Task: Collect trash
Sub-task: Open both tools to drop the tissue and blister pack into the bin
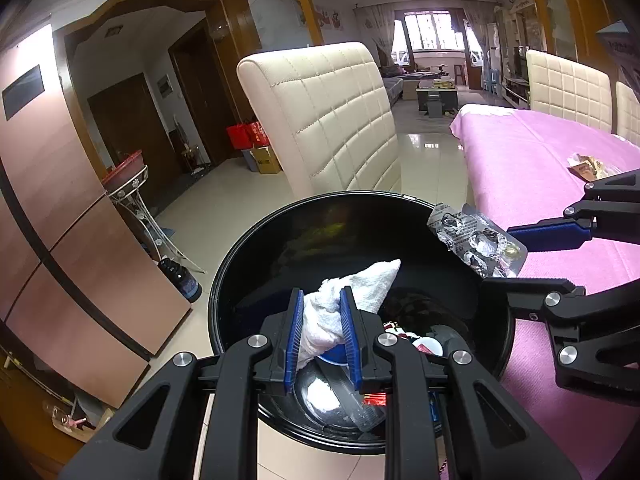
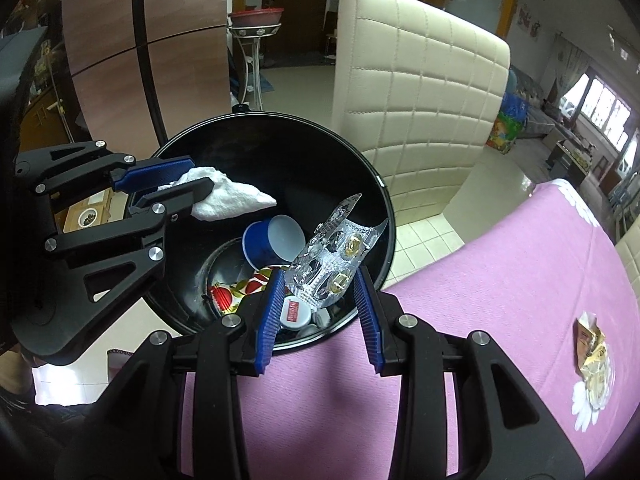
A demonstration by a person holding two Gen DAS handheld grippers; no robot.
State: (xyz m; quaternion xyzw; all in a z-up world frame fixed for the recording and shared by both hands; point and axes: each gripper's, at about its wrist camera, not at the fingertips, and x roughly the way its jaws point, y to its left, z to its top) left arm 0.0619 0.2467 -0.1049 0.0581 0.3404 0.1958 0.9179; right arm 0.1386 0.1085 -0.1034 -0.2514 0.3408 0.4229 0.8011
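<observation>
Currently your left gripper [image 1: 322, 330] pinches the white tissue [image 1: 352, 300] directly above the black bin [image 2: 372, 184]; your right gripper [image 2: 320, 300], jaws spread, flanks the blister pack [image 2: 336, 256] over the rim.

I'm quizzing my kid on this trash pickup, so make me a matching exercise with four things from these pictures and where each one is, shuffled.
Things:
1. white tissue
2. blister pack
3. blue cup
4. crumpled wrapper

Places:
A. lying on the pink tablecloth
B. lying inside the black bin
C. between the fingers of the left gripper, over the bin
D. between the fingers of the right gripper, at the bin's rim

Pairs: 1-C, 2-D, 3-B, 4-A
</observation>
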